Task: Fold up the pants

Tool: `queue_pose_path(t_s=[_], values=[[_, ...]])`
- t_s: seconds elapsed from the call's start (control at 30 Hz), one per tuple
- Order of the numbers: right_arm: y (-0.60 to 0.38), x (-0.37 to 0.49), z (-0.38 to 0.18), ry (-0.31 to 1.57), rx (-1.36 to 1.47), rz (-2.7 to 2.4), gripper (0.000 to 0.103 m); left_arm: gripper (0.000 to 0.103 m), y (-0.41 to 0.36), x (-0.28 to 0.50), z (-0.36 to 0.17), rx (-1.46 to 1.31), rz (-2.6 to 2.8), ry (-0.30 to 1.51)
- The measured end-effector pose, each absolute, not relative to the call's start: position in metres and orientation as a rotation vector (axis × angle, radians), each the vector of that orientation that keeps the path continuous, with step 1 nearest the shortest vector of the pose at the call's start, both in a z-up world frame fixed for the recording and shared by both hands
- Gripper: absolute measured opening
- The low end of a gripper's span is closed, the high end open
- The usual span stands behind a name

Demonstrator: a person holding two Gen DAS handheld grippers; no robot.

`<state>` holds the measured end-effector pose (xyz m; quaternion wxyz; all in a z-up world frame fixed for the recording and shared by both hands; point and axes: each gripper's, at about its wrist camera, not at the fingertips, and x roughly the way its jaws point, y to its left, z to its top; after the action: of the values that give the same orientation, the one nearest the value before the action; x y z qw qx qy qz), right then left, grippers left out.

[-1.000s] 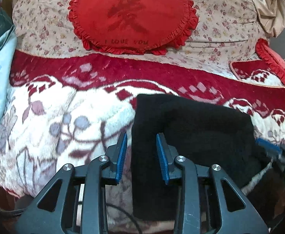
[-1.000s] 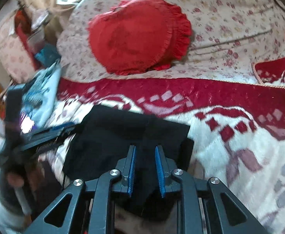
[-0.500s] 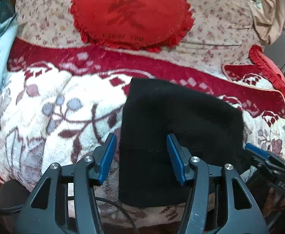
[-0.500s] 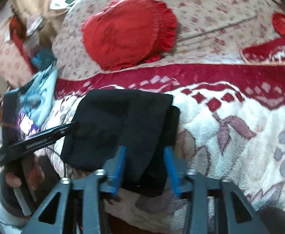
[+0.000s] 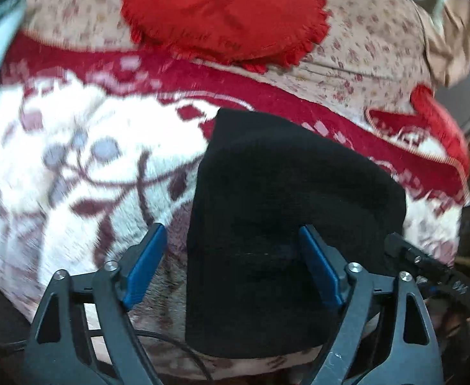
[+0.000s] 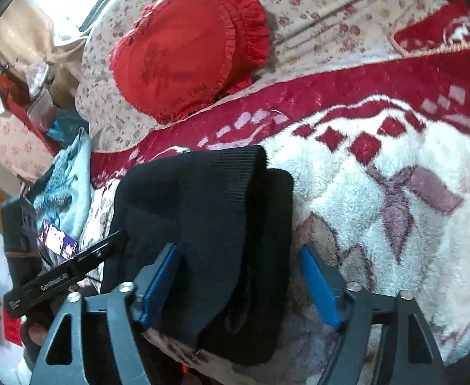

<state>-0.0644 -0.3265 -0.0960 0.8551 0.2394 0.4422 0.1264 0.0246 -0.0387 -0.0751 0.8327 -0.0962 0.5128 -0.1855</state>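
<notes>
both sets of jaws having just been opening, now standing wide. left gripper (image 5: 231, 261) no longer straddling only the near left edge of the folded black pants (image 5: 286, 224), blue pads (image 5: 145, 263) now spreading apart with the left one over the fleece blanket (image 5: 74, 166) and the right one over the black cloth, neither pressing on it. right gripper (image 6: 238, 284) letting go of the pinched fold, pads (image 6: 318, 288) now parting to either side of the pants (image 6: 203, 224), the stack lying flat on the blanket (image 6: 379, 208). both cameras sitting lower and nearer the cloth, pants filling more of each view, red heart cushion (image 5: 222, 9) sliding toward the top edge.
</notes>
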Motion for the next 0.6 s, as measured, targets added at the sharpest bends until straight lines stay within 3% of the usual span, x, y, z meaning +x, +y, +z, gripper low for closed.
queue_pose_path(t_s=[0.23,0.3,0.33,0.4,0.5,0.6], values=[[-0.32,-0.056,-0.101,0.93,0.501,0.291,0.092,0.091,-0.046,0.022,-0.075,-0.213,-0.421,1.1],[-0.316,-0.055,-0.1,0.925,0.48,0.288,0.091,0.088,-0.049,0.023,-0.075,-0.214,-0.432,1.112],[-0.314,-0.055,-0.099,0.92,0.466,0.29,0.088,0.083,-0.049,0.022,-0.074,-0.219,-0.441,1.112],[-0.311,-0.058,-0.091,0.88,0.438,0.302,0.052,0.07,-0.052,0.02,-0.069,-0.216,-0.45,1.109],[-0.308,-0.057,-0.078,0.861,0.399,0.322,0.041,0.052,-0.055,0.022,-0.058,-0.2,-0.463,1.105],[-0.306,-0.053,-0.064,0.829,0.38,0.331,0.039,0.043,-0.055,0.029,-0.04,-0.185,-0.486,1.071]])
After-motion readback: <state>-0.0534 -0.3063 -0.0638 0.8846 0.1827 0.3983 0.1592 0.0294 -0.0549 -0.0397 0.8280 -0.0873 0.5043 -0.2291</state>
